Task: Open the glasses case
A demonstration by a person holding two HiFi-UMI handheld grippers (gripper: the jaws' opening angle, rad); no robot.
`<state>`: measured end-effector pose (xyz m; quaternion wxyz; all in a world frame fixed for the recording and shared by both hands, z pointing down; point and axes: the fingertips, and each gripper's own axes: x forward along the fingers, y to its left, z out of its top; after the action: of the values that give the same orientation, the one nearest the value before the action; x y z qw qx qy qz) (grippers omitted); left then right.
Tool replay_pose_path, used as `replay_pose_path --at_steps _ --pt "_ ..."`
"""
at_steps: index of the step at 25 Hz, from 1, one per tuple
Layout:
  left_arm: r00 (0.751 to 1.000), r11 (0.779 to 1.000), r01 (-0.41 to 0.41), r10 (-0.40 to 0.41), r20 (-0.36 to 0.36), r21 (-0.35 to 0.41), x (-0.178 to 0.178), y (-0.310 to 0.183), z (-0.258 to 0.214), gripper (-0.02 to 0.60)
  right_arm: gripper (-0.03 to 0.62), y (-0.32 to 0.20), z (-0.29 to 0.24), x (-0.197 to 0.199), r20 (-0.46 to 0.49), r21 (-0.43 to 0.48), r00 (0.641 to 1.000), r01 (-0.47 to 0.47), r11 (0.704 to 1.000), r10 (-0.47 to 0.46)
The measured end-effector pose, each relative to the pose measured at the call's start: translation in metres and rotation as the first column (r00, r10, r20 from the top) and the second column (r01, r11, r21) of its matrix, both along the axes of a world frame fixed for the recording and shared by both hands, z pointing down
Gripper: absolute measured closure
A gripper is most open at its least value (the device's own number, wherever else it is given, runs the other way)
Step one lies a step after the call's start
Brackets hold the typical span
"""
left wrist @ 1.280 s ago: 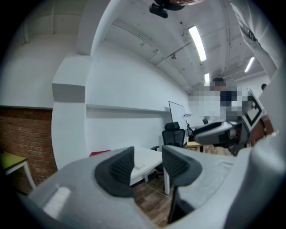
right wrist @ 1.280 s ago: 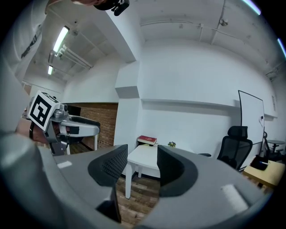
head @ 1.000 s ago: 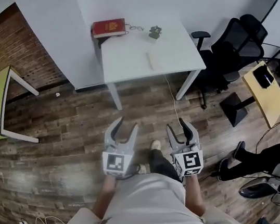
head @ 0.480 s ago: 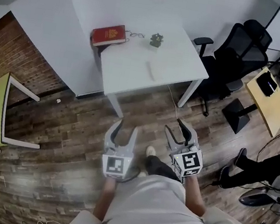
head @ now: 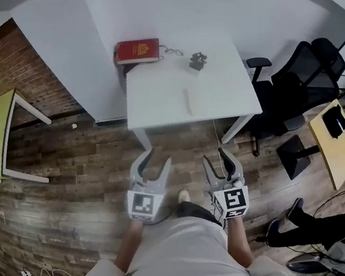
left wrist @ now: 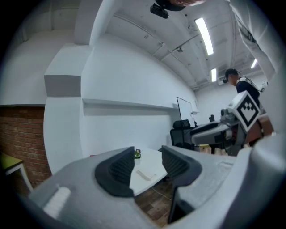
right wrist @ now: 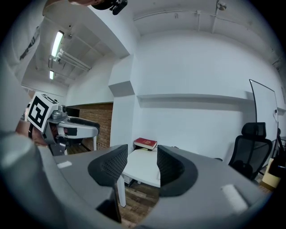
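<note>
We see the pale, flat, oblong glasses case point(head: 191, 101) lying on the white rectangular table point(head: 232, 91), about in the middle of the top and a little toward the front edge that faces us. Its colour is almost the same as the table top, so we cannot make out a seam or a lid; it lies flat as one low piece. At the back edge of the table a red hardcover book point(head: 137, 50) lies at the left corner, and a small dark green object point(head: 199, 60) stands to the right of the book. We hold the left gripper point(head: 156, 163) and the right gripper point(head: 216, 159) side by side above the brown wooden floor point(head: 76, 171), in front of the table and well apart from the case. Both point toward the table. The jaws of each one stand apart, with nothing between the pads.
</note>
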<state>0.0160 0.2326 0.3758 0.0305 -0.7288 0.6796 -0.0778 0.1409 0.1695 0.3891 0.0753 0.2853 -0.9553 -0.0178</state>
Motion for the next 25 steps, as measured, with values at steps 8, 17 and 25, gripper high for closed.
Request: replay_pose_path --at_steps 8,17,25 --pt "0.999 0.999 0.035 -0.035 -0.007 -0.019 -0.007 -0.057 0.002 0.391 0.399 -0.065 0.0 -0.009 0.011 -0.018 0.999 0.033 0.999 -0.033" --pt "0.997 0.997 0.08 -0.08 0.004 0.004 -0.022 -0.108 -0.001 0.391 0.399 -0.123 0.0 -0.015 0.023 -0.021 0.998 0.052 0.998 -0.051" --pt "0.995 0.995 0.103 -0.103 0.0 -0.012 -0.034 -0.132 0.001 0.391 0.399 -0.15 0.004 -0.031 0.025 -0.03 0.997 0.08 0.996 -0.079"
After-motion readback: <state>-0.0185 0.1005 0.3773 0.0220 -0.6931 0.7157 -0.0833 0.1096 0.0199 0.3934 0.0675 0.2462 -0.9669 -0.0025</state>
